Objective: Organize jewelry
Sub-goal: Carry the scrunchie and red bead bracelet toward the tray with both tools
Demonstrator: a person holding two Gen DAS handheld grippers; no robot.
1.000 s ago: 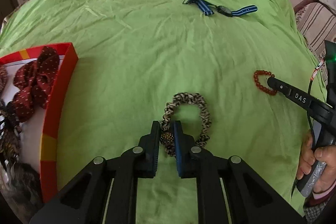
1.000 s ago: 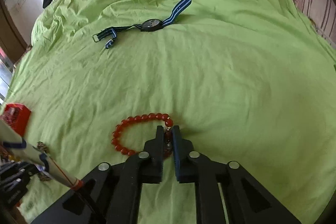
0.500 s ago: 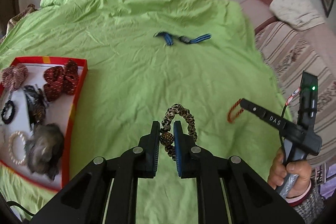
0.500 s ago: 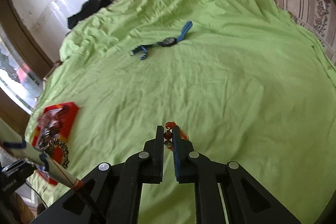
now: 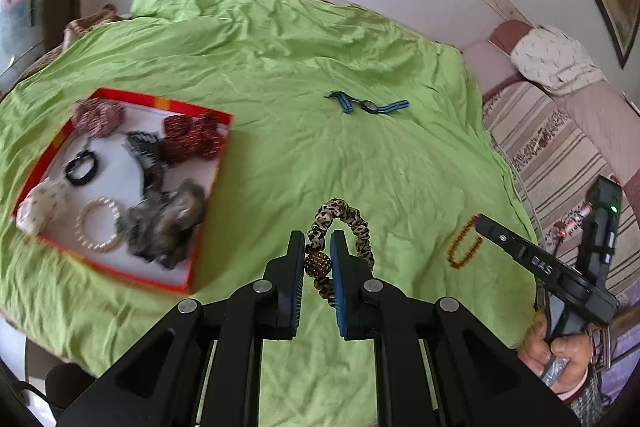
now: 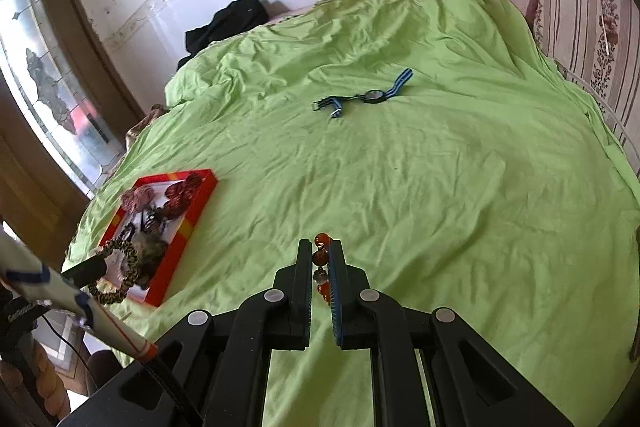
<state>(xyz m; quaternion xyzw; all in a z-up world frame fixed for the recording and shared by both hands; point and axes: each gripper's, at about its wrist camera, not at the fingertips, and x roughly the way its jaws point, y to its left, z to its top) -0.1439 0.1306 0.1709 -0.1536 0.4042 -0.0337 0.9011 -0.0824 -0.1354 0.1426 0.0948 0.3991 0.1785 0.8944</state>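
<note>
The only lettering on show is "DAS", printed white on the finger of the right gripper [image 5: 478,223] as it crosses the left wrist view. That right gripper is clamped on the red bead bracelet [image 6: 321,259], beads pinched between its pads; from the left view the strand dangles below the tip, clear of the green sheet [image 5: 360,155]. The left gripper [image 5: 317,259] is clenched on the leopard scrunchie [image 5: 348,223], gripping its glittery bead, the loop hanging free in the air. A second ago both pieces lay flat on the sheet under the closed jaws; now both are lifted, and the bed looks far smaller below. The red tray [image 5: 208,203], only an edge before, now shows whole at the left, crowded with scrunchies, a pearl bracelet [image 5: 98,229] and a black hair tie [image 5: 81,169]. The blue striped watch [image 5: 368,105] hasn't budged, lying mid-bed, well apart from the tray. A hand [image 5: 558,351] grips the right handle.
</note>
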